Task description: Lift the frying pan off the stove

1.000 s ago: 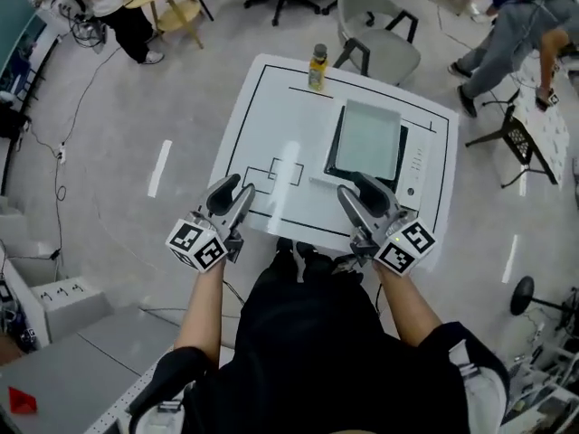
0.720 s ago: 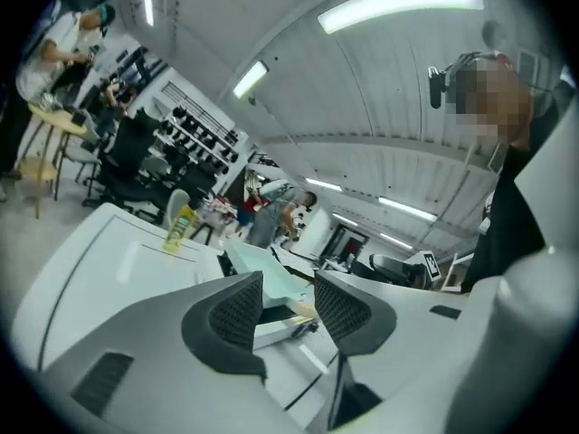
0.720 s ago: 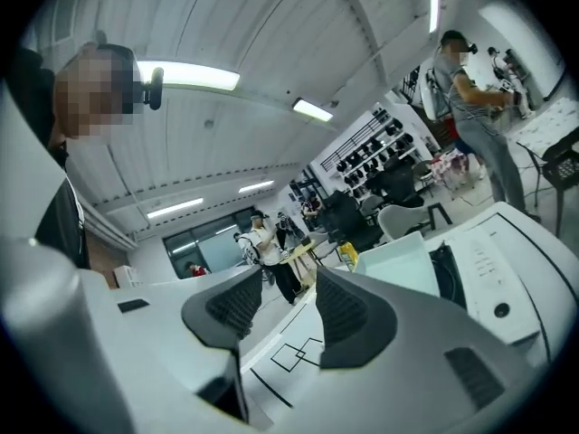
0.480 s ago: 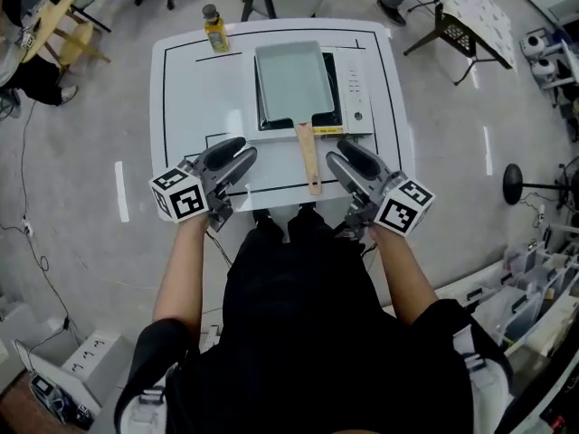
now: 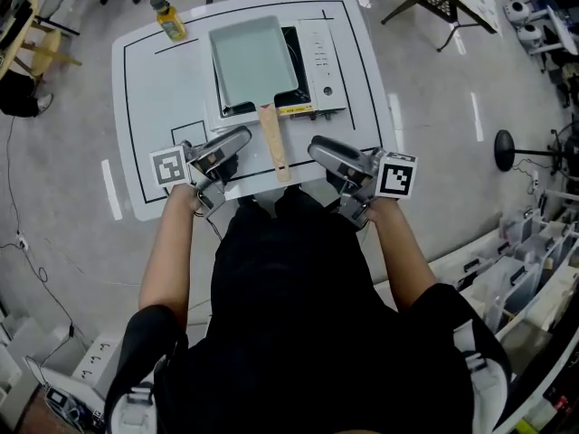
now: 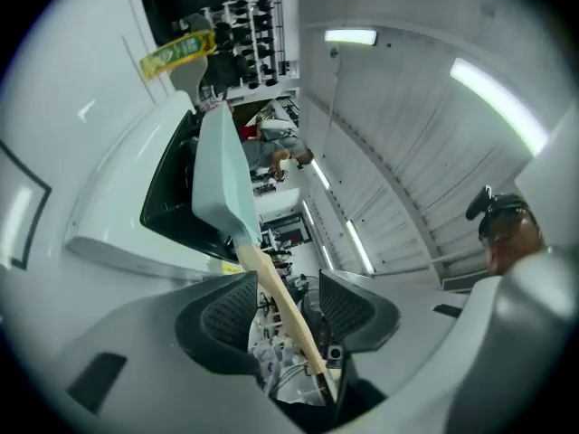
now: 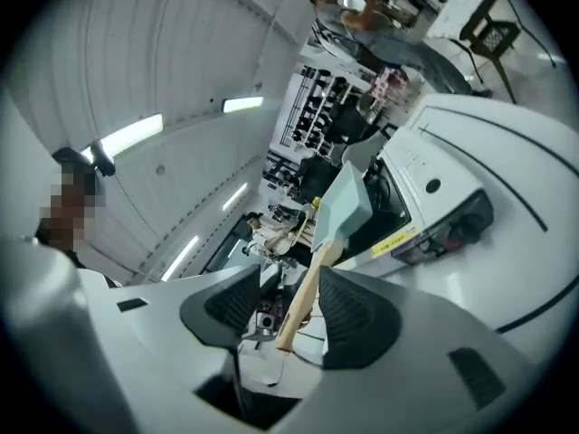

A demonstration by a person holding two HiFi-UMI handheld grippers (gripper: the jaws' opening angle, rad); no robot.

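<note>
A pale green rectangular frying pan (image 5: pixel 251 54) sits on the white tabletop stove (image 5: pixel 318 57), its wooden handle (image 5: pixel 271 138) pointing towards me. My left gripper (image 5: pixel 233 145) is just left of the handle's end and my right gripper (image 5: pixel 324 155) just right of it, both pointing inward. In the left gripper view the handle (image 6: pixel 276 287) runs across the gap of the left gripper (image 6: pixel 285 289), apart from the pads. The right gripper view shows the same: the handle (image 7: pixel 306 297) lies beyond the right gripper (image 7: pixel 289 298). Both pairs of jaws are opening and hold nothing.
A yellow-green bottle (image 5: pixel 168 17) stands at the table's far left corner. The white table (image 5: pixel 149 89) has black outlines on it. Chairs and a black folding stand (image 5: pixel 443 3) are beyond it; shelves with bins (image 5: pixel 534 269) line the right.
The head view has swung, so the table now lies straight ahead. Both grippers have turned inward to either side of the pan's handle, and their jaws have widened.
</note>
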